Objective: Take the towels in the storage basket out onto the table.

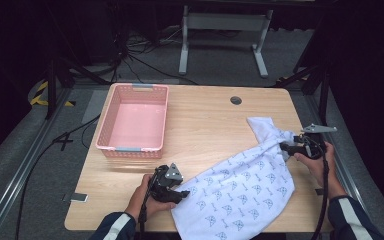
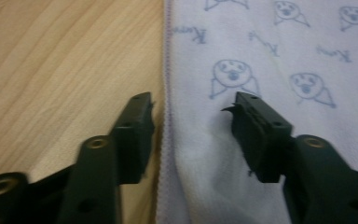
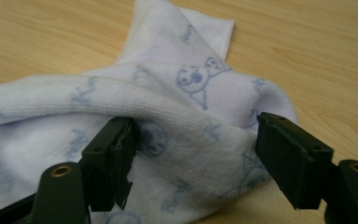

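Nearest, the left claw (image 2: pixel 193 116) stands spread astride the hem of the towel (image 1: pixel 245 187) at the worktop's (image 1: pixel 205 125) near edge, the right claw (image 3: pixel 193 154) spread around its bunched far corner; gripping both looks next.

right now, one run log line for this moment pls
scene: towel spread on table | left gripper: open, astride towel edge | right gripper: open around bunched towel | basket: empty
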The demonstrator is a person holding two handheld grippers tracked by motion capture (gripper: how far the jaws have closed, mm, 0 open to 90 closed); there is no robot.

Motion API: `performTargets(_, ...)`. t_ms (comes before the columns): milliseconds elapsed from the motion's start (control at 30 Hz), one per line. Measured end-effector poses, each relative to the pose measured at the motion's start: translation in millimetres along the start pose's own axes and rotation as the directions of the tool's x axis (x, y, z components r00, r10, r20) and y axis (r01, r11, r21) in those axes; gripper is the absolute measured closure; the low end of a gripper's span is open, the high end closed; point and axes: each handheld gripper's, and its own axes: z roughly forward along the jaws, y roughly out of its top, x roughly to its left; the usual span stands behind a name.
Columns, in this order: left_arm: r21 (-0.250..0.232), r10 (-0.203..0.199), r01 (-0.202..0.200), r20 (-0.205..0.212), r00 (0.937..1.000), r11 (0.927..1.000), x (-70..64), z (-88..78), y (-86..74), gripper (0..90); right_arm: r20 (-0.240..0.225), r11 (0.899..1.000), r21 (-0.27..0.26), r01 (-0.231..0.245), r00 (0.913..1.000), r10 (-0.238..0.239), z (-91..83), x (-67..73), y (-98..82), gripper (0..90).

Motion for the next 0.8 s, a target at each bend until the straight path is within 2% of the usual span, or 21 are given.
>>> performTargets(33, 0.012, 0.013, -0.013, 0.005, 0.9999, 0.9999, -1.2, -1.0, 0.4, 60.2, -0.032, 0.999, 0.016, -0.029, 0.9990, 0.030, 8.8, -3.7, 1.7, 27.2)
performTargets(100, 0.015, 0.029, -0.030, 0.029, 0.9992, 0.9994, -4.8, -1.8, -0.2, 70.2, -0.036, 0.999, 0.035, -0.028, 0.9989, 0.029, 16.8, -4.5, 4.8, 27.3)
performTargets(133, 0.016, 0.037, -0.038, 0.039, 0.9986, 0.9992, -7.2, -1.9, -0.7, 73.0, -0.042, 0.999, 0.033, -0.012, 0.9990, 0.014, 19.8, -3.8, 6.0, 31.6)
performTargets(167, 0.015, 0.046, -0.047, 0.052, 0.9976, 0.9988, -10.4, -1.9, -1.4, 74.7, -0.053, 0.999, 0.033, 0.010, 0.9985, -0.008, 21.9, -2.4, 6.9, 38.5)
performTargets(200, 0.025, 0.064, -0.066, 0.071, 0.9954, 0.9975, -17.9, -2.9, -2.5, 76.2, -0.080, 0.999, 0.020, 0.045, 0.9959, -0.044, 22.6, 1.7, 9.3, 58.6)
performTargets(233, 0.028, 0.071, -0.074, 0.076, 0.9945, 0.9969, -22.9, -3.3, -2.8, 76.4, -0.078, 0.997, 0.011, 0.071, 0.9945, -0.070, 22.3, 3.9, 10.7, 68.1)
performTargets(267, 0.039, 0.081, -0.084, 0.087, 0.9929, 0.9957, -27.8, -4.4, -2.8, 76.4, -0.076, 0.995, 0.001, 0.095, 0.9925, -0.095, 20.7, 8.1, 13.1, 73.6)
performTargets(367, 0.044, 0.130, -0.135, 0.110, 0.9854, 0.9899, -44.4, -5.8, -2.8, 75.8, -0.095, 0.989, -0.052, 0.141, 0.9849, -0.145, 13.2, 21.2, 21.8, 78.2)
performTargets(433, 0.052, 0.135, -0.143, 0.131, 0.9820, 0.9883, -53.7, -5.0, -2.8, 74.1, -0.141, 0.978, -0.128, 0.168, 0.9726, -0.185, 0.8, 36.8, 31.5, 78.4)
performTargets(467, 0.052, 0.135, -0.143, 0.131, 0.9820, 0.9883, -53.7, -5.0, -2.8, 73.6, -0.141, 0.978, -0.128, 0.168, 0.9726, -0.185, 0.8, 36.8, 31.5, 78.4)
performTargets(500, 0.053, 0.142, -0.152, 0.150, 0.9784, 0.9870, -59.1, -4.2, -2.7, 73.6, -0.158, 0.970, -0.159, 0.186, 0.9646, -0.211, -6.1, 46.5, 36.0, 78.4)
performTargets(533, 0.053, 0.153, -0.164, 0.169, 0.9737, 0.9850, -63.6, -2.8, -1.7, 73.1, -0.188, 0.956, -0.200, 0.214, 0.9491, -0.252, -14.1, 60.6, 41.1, 78.3)
performTargets(567, 0.052, 0.154, -0.165, 0.176, 0.9723, 0.9849, -66.4, -1.7, -1.1, 72.5, -0.227, 0.939, -0.243, 0.244, 0.9266, -0.300, -21.5, 76.4, 44.8, 78.3)
performTargets(600, 0.050, 0.167, -0.179, 0.185, 0.9685, 0.9826, -69.5, -0.2, 0.1, 72.1, -0.248, 0.929, -0.258, 0.266, 0.9106, -0.330, -24.9, 86.8, 46.4, 78.3)
performTargets(633, 0.053, 0.176, -0.190, 0.192, 0.9653, 0.9804, -72.5, 1.1, 1.2, 71.3, -0.271, 0.915, -0.271, 0.299, 0.8885, -0.370, -27.9, 102.3, 47.4, 78.2)
performTargets(667, 0.053, 0.182, -0.196, 0.201, 0.9626, 0.9791, -74.9, 2.4, 2.2, 70.5, -0.297, 0.896, -0.281, 0.343, 0.8571, -0.421, -29.9, 118.2, 47.1, 78.2)
performTargets(733, 0.049, 0.185, -0.199, 0.209, 0.9603, 0.9788, -76.6, 4.1, 3.1, 68.7, -0.349, 0.861, -0.279, 0.426, 0.7904, -0.504, -31.3, 150.5, 41.5, 78.1)
performTargets(767, 0.045, 0.181, -0.194, 0.213, 0.9603, 0.9799, -76.4, 4.4, 3.0, 67.9, -0.371, 0.839, -0.275, 0.470, 0.7529, -0.544, -30.3, 165.2, 36.7, 77.8)
performTargets(800, 0.036, 0.174, -0.186, 0.212, 0.9615, 0.9819, -74.9, 3.9, 2.4, 65.4, -0.422, 0.800, -0.267, 0.538, 0.6808, -0.599, -28.6, 190.2, 23.6, 77.6)
